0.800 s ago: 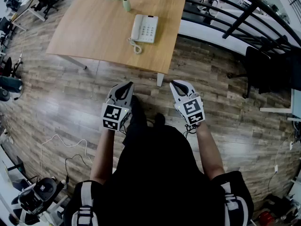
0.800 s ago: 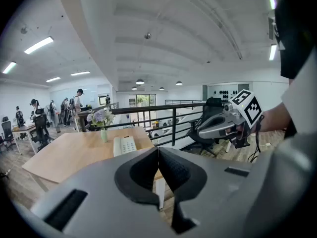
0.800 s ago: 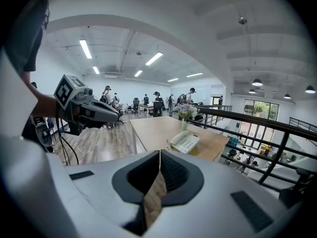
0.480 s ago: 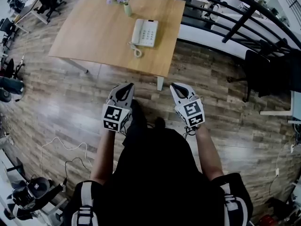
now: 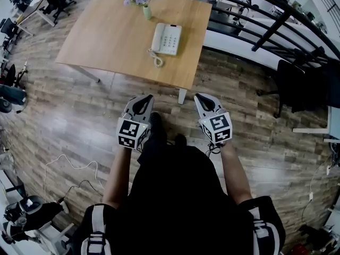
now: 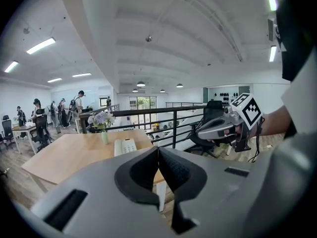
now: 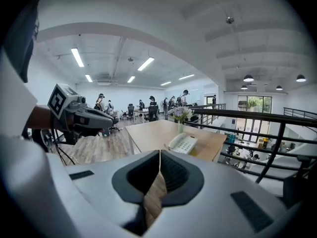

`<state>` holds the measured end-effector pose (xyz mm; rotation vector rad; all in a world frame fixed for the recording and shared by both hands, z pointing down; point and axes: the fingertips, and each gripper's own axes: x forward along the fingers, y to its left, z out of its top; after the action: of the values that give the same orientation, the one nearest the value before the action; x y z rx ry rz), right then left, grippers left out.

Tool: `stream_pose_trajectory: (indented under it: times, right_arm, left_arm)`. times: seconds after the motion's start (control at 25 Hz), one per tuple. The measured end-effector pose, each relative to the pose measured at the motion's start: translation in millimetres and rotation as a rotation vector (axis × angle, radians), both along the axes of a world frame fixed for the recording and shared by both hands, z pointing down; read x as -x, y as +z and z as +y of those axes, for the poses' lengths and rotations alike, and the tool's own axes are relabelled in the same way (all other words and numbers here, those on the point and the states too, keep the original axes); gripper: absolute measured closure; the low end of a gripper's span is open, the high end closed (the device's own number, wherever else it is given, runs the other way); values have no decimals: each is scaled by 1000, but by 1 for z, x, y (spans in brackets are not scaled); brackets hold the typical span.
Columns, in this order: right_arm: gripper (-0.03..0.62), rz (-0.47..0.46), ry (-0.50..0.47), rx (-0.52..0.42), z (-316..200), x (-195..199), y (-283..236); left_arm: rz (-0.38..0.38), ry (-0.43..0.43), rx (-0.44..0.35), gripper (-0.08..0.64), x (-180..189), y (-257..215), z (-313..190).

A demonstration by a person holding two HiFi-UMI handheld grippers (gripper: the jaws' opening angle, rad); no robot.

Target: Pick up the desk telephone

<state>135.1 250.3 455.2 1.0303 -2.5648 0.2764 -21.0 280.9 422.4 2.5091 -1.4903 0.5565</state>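
Desk telephone (image 5: pixel 167 39): off-white plastic, a flat rectangular box with rounded corners. The handset lies along its left side and a pale keypad sits to the right. It lies flat on the right half of the desk (image 5: pixel 106 36), close to the desk's right edge.
Long axis: runs from the desk's near edge toward its far edge, leaning slightly right at the far end. The face points up.
Cord (image 5: pixel 156 61): pale coiled wire, bunched in a loop on the desk at the telephone's near-left corner.
Desk: smooth light wood top, rectangular, on white legs.
Vase (image 5: pixel 146 10): small, pale green, holding lilac flowers, at the desk's far edge.
Left claw (image 6: pixel 158 150): grey moulded shell with black ribbed pads. The pads are pressed together with nothing between them. It is held over the floor short of the desk's near edge, well apart from the telephone.
Right claw (image 7: pixel 159 155): same build, pads meeting at the tips, empty, also short of the desk's near edge.
Floor (image 5: pixel 69 116): grey-brown wood-grain planks all round the desk.
Railing (image 5: pixel 265 25): black metal bars beyond the desk's right side.
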Motion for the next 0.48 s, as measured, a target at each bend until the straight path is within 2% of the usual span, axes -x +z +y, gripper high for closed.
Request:
stream_pose_trajectory:
  times: [0.2,0.48]
  right_arm:
    - [566,40,19,9,-14,12,6]
    - [566,83,29,18,-41,37,3]
  left_arm:
    - [16,-16,17,537,21,4,-8]
    - [57,-23,35,537,54,3,-44]
